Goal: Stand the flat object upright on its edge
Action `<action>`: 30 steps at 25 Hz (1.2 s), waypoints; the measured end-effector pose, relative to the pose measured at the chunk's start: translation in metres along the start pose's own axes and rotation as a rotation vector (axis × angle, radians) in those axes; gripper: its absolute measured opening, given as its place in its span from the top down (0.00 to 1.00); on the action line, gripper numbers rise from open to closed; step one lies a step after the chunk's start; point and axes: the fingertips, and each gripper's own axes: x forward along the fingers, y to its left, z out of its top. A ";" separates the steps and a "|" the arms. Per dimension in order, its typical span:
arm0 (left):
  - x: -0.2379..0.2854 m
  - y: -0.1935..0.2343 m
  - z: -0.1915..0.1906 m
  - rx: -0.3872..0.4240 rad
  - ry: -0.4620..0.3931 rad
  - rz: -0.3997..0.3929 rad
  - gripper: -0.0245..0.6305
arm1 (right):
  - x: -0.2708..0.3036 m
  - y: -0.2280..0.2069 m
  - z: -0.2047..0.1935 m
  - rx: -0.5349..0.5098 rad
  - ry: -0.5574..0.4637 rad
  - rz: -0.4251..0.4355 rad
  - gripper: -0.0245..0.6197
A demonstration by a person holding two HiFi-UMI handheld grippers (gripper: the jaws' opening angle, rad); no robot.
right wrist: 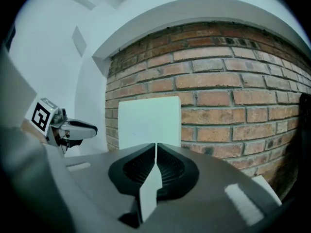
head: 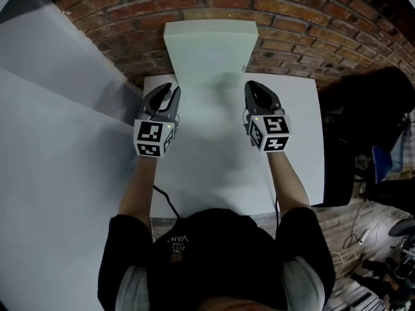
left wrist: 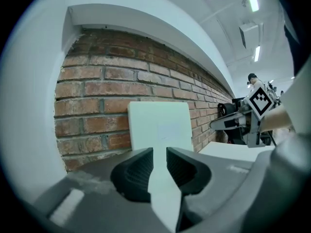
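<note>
Since the white panel (head: pixel 211 47) stands on its lower edge, resting against the brick wall (head: pixel 292 18), we judge the task essentially done. Left gripper (head: pixel 174 88), short of the wall: jaws slightly apart, nothing between. Right gripper (head: pixel 249 86), likewise short of the wall: jaws together, empty. We expect the panel to be light, stiff and smooth; pinch a side edge.

board: pale flat slab (head: pixel 211 50), standing on its edge at the counter's far edge, back against the brick wall (head: pixel 311 24)
counter: white top (head: pixel 298 148)
left gripper (head: pixel 172 89): near the far-left corner, right by the board's left side
right gripper (head: pixel 254 87): by the board's right side, far edge
contact: can't tell from up here
cable (head: pixel 165 203): dark, crossing the near edge
</note>
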 end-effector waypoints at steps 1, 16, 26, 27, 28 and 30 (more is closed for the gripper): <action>-0.003 -0.002 0.001 0.001 -0.004 -0.004 0.83 | -0.003 0.001 0.001 0.000 -0.002 -0.003 0.95; -0.054 -0.024 0.012 0.020 -0.055 -0.060 0.96 | -0.060 0.026 0.005 0.009 -0.036 -0.060 0.96; -0.091 -0.047 0.014 0.010 -0.085 -0.116 0.96 | -0.102 0.043 -0.001 0.032 -0.048 -0.096 0.96; -0.094 -0.049 0.012 0.006 -0.086 -0.121 0.96 | -0.105 0.045 -0.002 0.034 -0.049 -0.100 0.96; -0.097 -0.051 0.010 0.002 -0.085 -0.126 0.96 | -0.109 0.047 -0.003 0.035 -0.050 -0.104 0.96; -0.103 -0.054 0.006 -0.005 -0.083 -0.133 0.96 | -0.115 0.051 -0.006 0.040 -0.050 -0.111 0.96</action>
